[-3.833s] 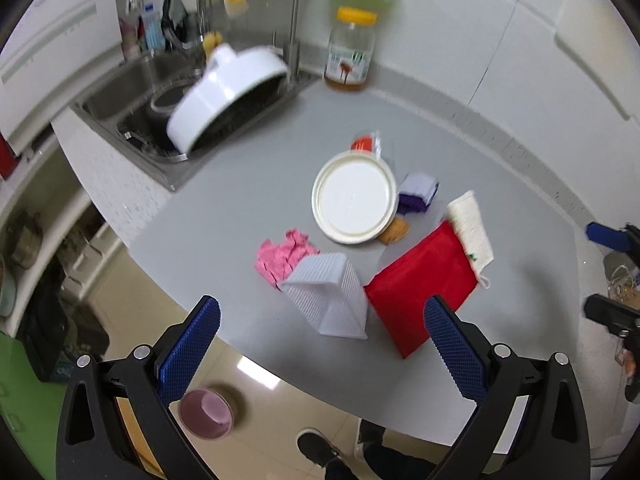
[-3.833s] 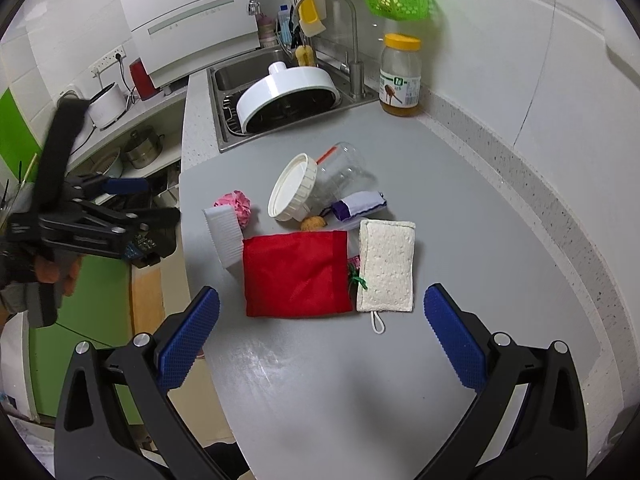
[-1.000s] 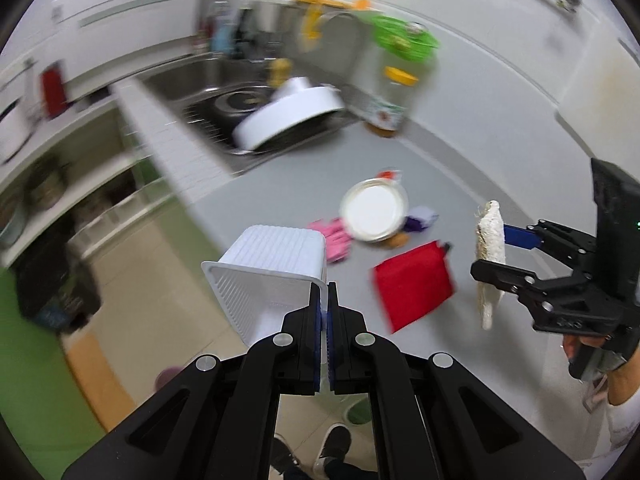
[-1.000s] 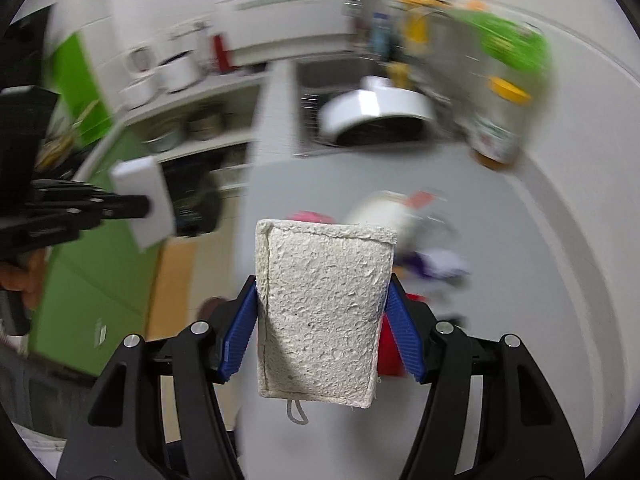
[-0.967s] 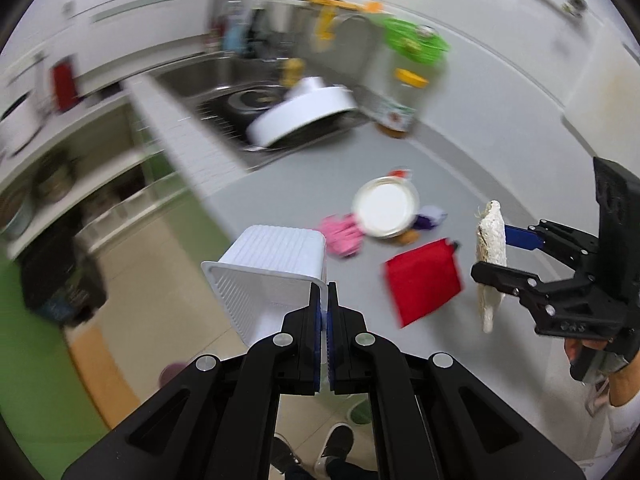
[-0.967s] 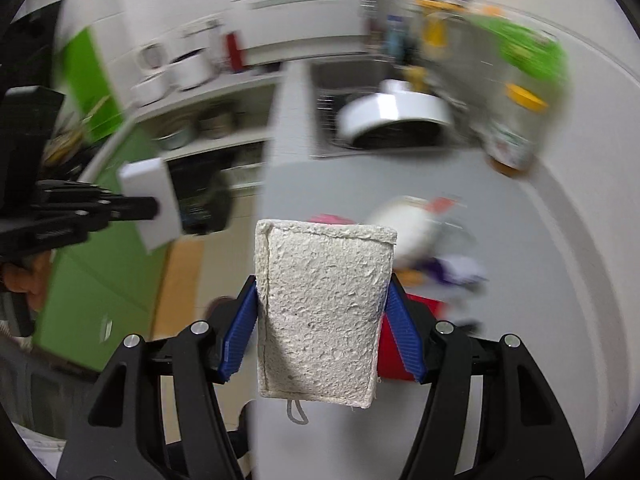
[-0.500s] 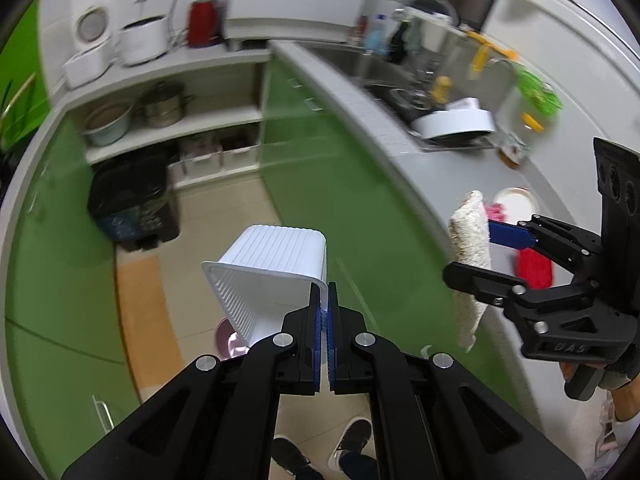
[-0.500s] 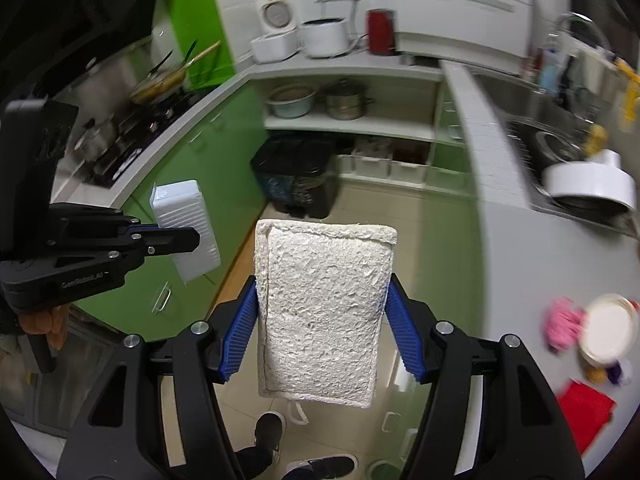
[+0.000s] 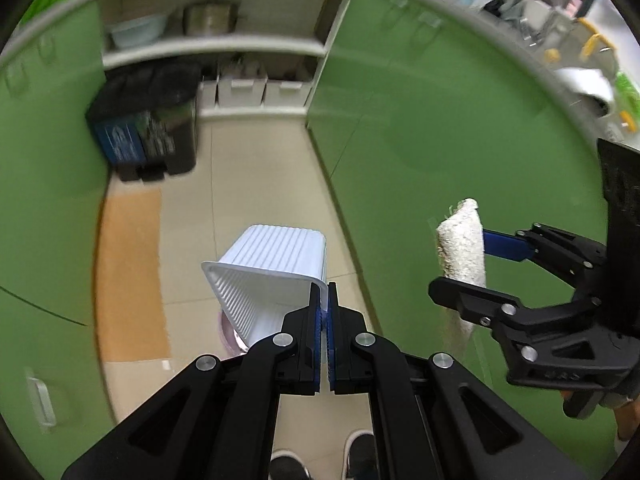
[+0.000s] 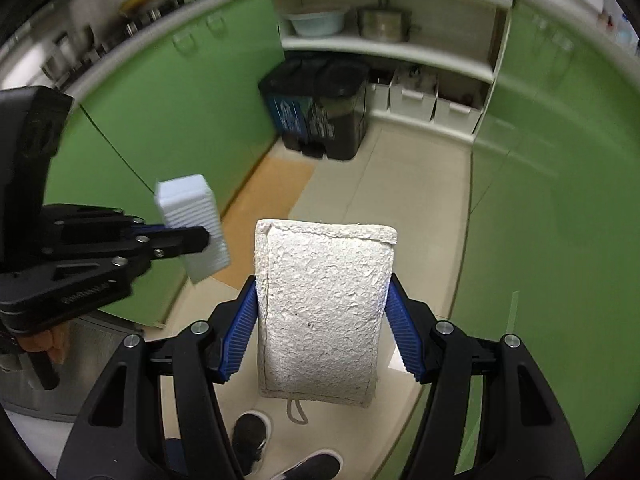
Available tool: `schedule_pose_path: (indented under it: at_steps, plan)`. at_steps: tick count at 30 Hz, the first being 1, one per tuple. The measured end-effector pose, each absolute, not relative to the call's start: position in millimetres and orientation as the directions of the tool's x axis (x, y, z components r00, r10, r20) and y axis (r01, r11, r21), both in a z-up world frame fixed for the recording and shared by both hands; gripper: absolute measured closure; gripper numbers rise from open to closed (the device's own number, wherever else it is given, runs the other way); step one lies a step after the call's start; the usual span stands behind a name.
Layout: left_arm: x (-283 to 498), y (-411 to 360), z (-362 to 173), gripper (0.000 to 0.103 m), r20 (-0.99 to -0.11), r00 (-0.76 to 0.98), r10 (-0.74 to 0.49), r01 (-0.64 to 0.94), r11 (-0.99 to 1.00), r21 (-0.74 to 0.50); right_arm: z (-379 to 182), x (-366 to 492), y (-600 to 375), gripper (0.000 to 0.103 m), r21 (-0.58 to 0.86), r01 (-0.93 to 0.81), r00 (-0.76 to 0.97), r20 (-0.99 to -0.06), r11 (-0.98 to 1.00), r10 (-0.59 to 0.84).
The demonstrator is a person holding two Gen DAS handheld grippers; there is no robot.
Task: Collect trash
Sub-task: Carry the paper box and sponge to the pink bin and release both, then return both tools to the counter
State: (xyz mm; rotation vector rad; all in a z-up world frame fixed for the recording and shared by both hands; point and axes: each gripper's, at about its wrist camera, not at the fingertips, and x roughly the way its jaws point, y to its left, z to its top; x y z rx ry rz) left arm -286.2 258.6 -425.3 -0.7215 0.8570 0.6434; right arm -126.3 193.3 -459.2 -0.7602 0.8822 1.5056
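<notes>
My left gripper (image 9: 324, 300) is shut on the rim of a ribbed white plastic tub (image 9: 272, 276), which hangs tilted above the tiled floor; the same tub (image 10: 192, 228) shows at the left of the right wrist view, in the left gripper (image 10: 200, 240). My right gripper (image 10: 322, 320) is shut on a rough off-white loofah sponge (image 10: 324, 316), held flat between the blue pads (image 10: 240, 328), its loop cord dangling. In the left wrist view this sponge (image 9: 462, 256) appears edge-on at the right. A black twin pedal bin (image 10: 320, 108) (image 9: 148, 124) stands closed by the cabinets ahead.
Green cabinet doors (image 10: 560, 208) line both sides of a beige tiled floor (image 9: 248, 176) with an orange mat (image 9: 128, 272). Open shelves (image 10: 392, 48) hold pots and white boxes beside the bin. The person's shoes (image 10: 280, 452) are below. A pink bowl (image 9: 232, 332) lies under the tub.
Both grippers have swung away from the counter and dropped toward the floor, carrying the tub and the sponge. The counter has left view; the black bin now looks nearer.
</notes>
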Motion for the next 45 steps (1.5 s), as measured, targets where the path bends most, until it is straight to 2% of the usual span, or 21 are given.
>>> schedule_pose_path:
  at_steps: [5, 6, 7, 9, 10, 11, 14, 22, 23, 24, 25, 31, 34, 37, 40, 45]
  plan:
    - [-281, 276, -549, 0.1, -0.854, 0.479, 0.204, -0.77, 0.564, -0.298, -574, -121, 212, 0.042, 0.103, -0.993, -0.12, -0.868, -0.06, 0.483]
    - [-281, 280, -566, 0.099, -0.855, 0.477, 0.202, -0.779, 0.549, -0.304, -593, -121, 214, 0.042, 0.103, -0.993, -0.121, -0.87, -0.064, 0.478]
    - [-281, 282, -582, 0.092, -0.858, 0.474, 0.198, -0.784, 0.539, -0.309, -604, -121, 216, 0.042, 0.104, -0.992, -0.123, -0.872, -0.067, 0.474]
    - [-280, 288, -612, 0.047, -0.865, 0.462, 0.196, -0.795, 0.525, -0.305, -634, -120, 220, 0.042, 0.114, -0.991, -0.135, -0.874, -0.073, 0.467]
    - [-282, 290, -624, 0.016, -0.86, 0.467, 0.206, -0.799, 0.515, -0.311, -645, -121, 222, 0.042, 0.114, -0.991, -0.136, -0.875, -0.077, 0.465]
    - [-284, 293, -631, 0.011, -0.856, 0.47, 0.214, -0.802, 0.508, -0.314, -658, -122, 225, 0.042, 0.115, -0.99, -0.14, -0.876, -0.08, 0.462]
    - [-292, 301, -648, 0.007, -0.857, 0.457, 0.237, -0.821, 0.483, -0.304, -683, -128, 235, 0.042, 0.127, -0.987, -0.157, -0.877, -0.096, 0.454]
    - [-328, 311, -654, 0.007, -0.837, 0.431, 0.336, -0.865, 0.419, -0.277, -723, -155, 259, 0.039, 0.141, -0.981, -0.186, -0.875, -0.132, 0.447]
    - [-332, 312, -655, 0.007, -0.835, 0.431, 0.343, -0.866, 0.416, -0.276, -726, -156, 260, 0.034, 0.14, -0.981, -0.184, -0.877, -0.131, 0.445]
    - [-335, 314, -656, 0.007, -0.833, 0.43, 0.348, -0.869, 0.411, -0.277, -728, -158, 261, 0.014, 0.142, -0.982, -0.184, -0.874, -0.126, 0.45]
    - [-339, 313, -654, 0.007, -0.831, 0.428, 0.356, -0.872, 0.403, -0.276, -728, -158, 259, 0.005, 0.148, -0.981, -0.19, -0.869, -0.126, 0.456]
    - [-345, 306, -635, 0.007, -0.83, 0.429, 0.356, -0.873, 0.398, -0.28, -713, -155, 247, 0.004, 0.142, -0.987, -0.162, -0.884, -0.08, 0.437]
    - [-342, 298, -612, 0.007, -0.837, 0.436, 0.33, -0.866, 0.407, -0.291, -680, -151, 230, 0.004, 0.142, -0.989, -0.15, -0.889, -0.05, 0.433]
    - [-340, 284, -560, 0.007, -0.84, 0.447, 0.307, -0.857, 0.416, -0.304, -628, -149, 209, 0.004, 0.144, -0.989, -0.139, -0.893, -0.021, 0.428]
    - [-340, 269, -498, 0.007, -0.838, 0.458, 0.298, -0.85, 0.424, -0.313, -559, -145, 182, 0.004, 0.161, -0.987, -0.141, -0.893, 0.012, 0.428]
    - [-334, 234, -356, 0.007, -0.842, 0.459, 0.284, -0.832, 0.471, -0.295, -402, -129, 125, 0.004, 0.172, -0.982, -0.118, -0.878, 0.076, 0.464]
